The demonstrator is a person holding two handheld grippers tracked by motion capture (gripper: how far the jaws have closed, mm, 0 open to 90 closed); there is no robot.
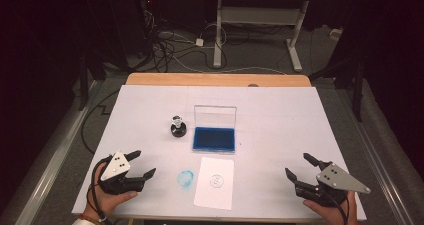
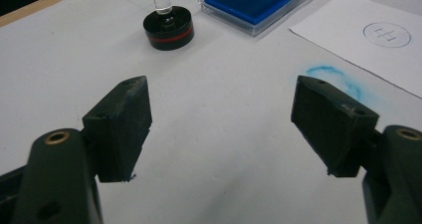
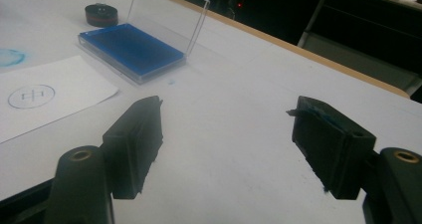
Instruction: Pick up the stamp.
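We see the left gripper [image 1: 141, 165] and right gripper [image 1: 295, 166], jaws apart and empty, flanking the stamped paper [image 1: 215, 182]; the stamp [image 1: 178, 126] stands upright just beside the open ink pad [image 1: 214, 139].

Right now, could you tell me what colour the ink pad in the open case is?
The ink pad is deep blue, clearest in the right gripper view.
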